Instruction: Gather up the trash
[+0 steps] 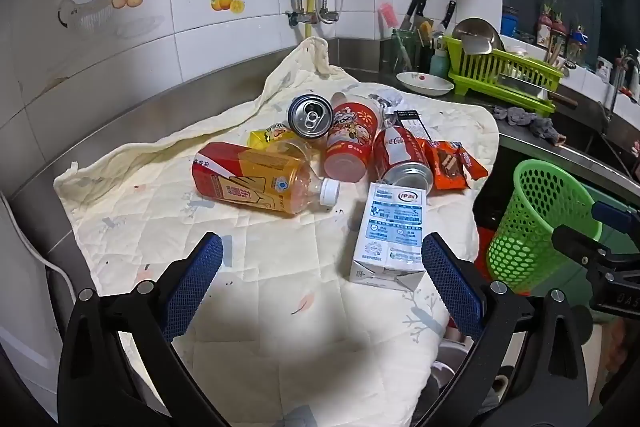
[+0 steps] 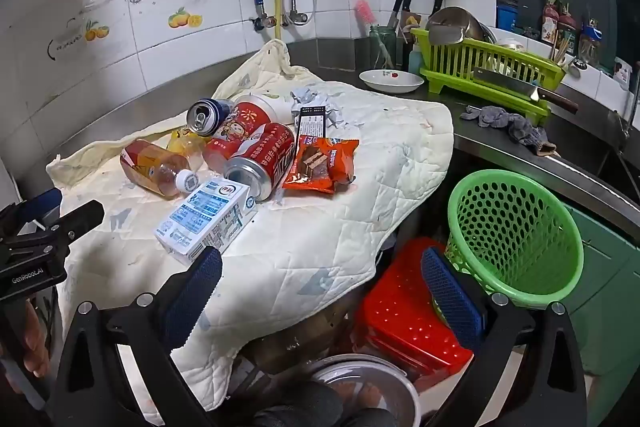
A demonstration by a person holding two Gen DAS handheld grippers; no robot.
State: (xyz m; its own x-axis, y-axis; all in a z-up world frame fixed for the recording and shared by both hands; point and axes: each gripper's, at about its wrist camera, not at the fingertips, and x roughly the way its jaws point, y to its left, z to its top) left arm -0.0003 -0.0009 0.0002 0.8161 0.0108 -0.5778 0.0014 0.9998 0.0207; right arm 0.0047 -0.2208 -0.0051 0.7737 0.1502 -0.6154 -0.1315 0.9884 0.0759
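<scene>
Trash lies on a cream quilted cloth (image 1: 248, 287): a white milk carton (image 1: 390, 235) (image 2: 208, 217), an orange tea bottle (image 1: 260, 177) (image 2: 158, 165), a red cola can (image 1: 402, 159) (image 2: 264, 157), a red printed cup (image 1: 350, 143), a silver-topped can (image 1: 310, 115) (image 2: 208, 118) and an orange snack wrapper (image 1: 450, 163) (image 2: 322, 163). A green mesh basket (image 1: 540, 223) (image 2: 516, 231) stands off the right edge. My left gripper (image 1: 322, 267) is open and empty, just short of the carton. My right gripper (image 2: 320, 281) is open and empty at the cloth's front edge, left of the basket.
A red perforated crate (image 2: 408, 315) and a metal bowl (image 2: 360, 383) sit below the counter edge. At the back stand a green dish rack (image 2: 488, 67), a white plate (image 2: 390, 81), knives, a cleaver (image 2: 516, 89) and a grey rag (image 2: 508, 125).
</scene>
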